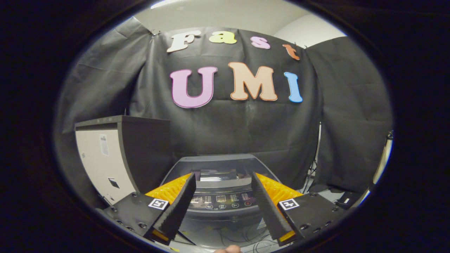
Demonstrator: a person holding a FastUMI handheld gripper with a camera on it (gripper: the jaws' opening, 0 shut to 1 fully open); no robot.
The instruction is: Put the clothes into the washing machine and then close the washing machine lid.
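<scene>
A grey top-loading washing machine (221, 218) stands on the floor just ahead of and below my fingers. Its control panel (222, 202) faces me, and its dark lid (218, 167) lies flat over the tub, beyond the panel. My gripper (223, 175) hovers above the machine's front, open wide with nothing between its fingers. Both black ribbed pads (179, 203) angle outward, backed by orange, and the panel shows in the gap between them.
A tall white and dark grey cabinet (105, 154) stands close to the machine's left side. Cables (246, 239) lie on the floor in front of the machine. A pale pole (383, 158) and a dark box (346, 201) are at the right. A fingertip (228, 249) shows below the gripper.
</scene>
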